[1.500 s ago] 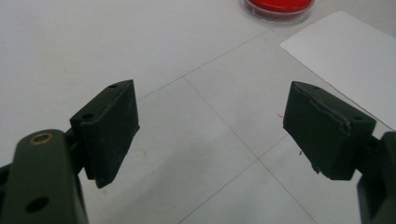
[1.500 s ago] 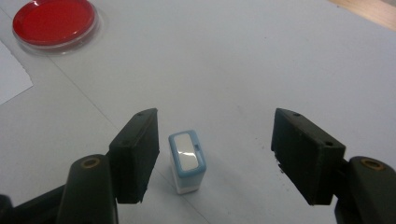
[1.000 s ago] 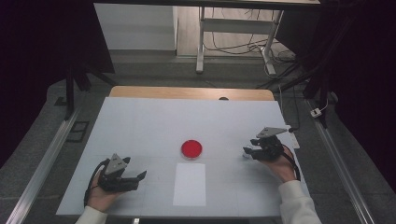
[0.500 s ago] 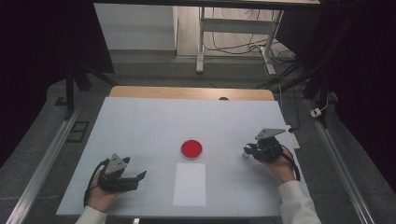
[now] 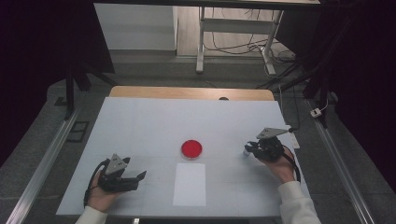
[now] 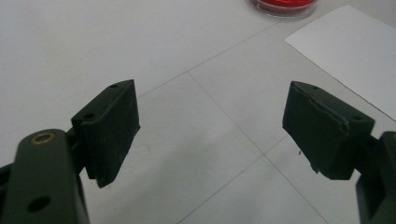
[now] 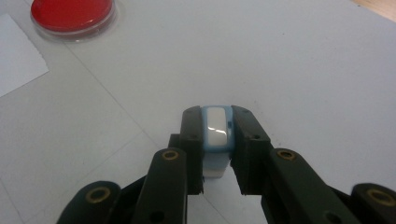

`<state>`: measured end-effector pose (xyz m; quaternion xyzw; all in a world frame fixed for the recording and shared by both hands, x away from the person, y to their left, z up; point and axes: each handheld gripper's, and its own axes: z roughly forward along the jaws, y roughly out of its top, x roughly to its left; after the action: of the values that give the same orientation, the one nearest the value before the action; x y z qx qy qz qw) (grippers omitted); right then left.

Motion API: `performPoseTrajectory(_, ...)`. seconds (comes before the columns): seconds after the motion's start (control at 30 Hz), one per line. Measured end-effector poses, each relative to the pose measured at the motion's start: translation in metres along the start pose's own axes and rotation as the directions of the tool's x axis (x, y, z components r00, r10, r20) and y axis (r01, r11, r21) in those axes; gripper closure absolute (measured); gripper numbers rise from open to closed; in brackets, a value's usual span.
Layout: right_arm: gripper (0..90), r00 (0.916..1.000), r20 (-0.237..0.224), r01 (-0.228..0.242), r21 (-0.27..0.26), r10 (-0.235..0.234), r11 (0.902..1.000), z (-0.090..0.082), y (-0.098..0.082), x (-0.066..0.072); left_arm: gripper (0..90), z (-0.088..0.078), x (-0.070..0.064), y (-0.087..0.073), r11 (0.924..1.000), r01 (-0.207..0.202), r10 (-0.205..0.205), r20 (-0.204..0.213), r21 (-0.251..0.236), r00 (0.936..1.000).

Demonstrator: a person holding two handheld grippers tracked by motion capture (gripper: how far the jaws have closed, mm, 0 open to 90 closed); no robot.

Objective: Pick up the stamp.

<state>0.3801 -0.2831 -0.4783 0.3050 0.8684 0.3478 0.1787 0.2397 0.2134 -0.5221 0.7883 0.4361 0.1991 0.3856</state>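
In the right gripper view my right gripper (image 7: 217,140) is shut on a small white block with a light-blue rim (image 7: 216,127), held just above the white table top. From above, the right gripper (image 5: 248,149) sits at the table's right side. A round red dish with a clear rim (image 5: 192,148) lies at the table's middle, left of that gripper. My left gripper (image 5: 140,176) rests near the front left, jaws wide apart with nothing between them (image 6: 210,126). The red dish (image 6: 282,4) is far ahead of it.
A white sheet of paper (image 5: 189,184) lies flat just in front of the red dish, between the two hands. The white table top (image 5: 163,121) has a wooden strip along its far edge. Metal rails run along both sides of the table.
The right gripper's jaws have closed from wide apart onto the small white and blue block. Both hands have stayed where they were.
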Motion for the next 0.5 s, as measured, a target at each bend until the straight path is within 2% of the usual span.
performPoseTrajectory(0.27, 75.2, 0.9999, 0.002, -0.014, -0.033, 0.015, 0.9993, -0.0036, 0.0017, 0.0006, 19.3, 0.0006, -0.0001, -0.0003, 1.0000, -0.001, 0.001, 0.000, 0.001, 1.0000)
performPoseTrajectory(0.33, 75.1, 0.9995, 0.000, -0.032, -0.043, 0.032, 0.9986, -0.0048, 0.0022, 0.0014, 19.3, 0.0007, -0.0001, -0.0004, 1.0000, -0.002, 0.002, 0.000, 0.002, 1.0000)
performPoseTrajectory(0.5, 75.1, 0.9995, -0.005, -0.032, -0.058, 0.032, 0.9978, -0.0074, 0.0033, 0.0037, 19.4, 0.0010, -0.0003, -0.0005, 1.0000, -0.003, 0.003, 0.000, 0.002, 1.0000)
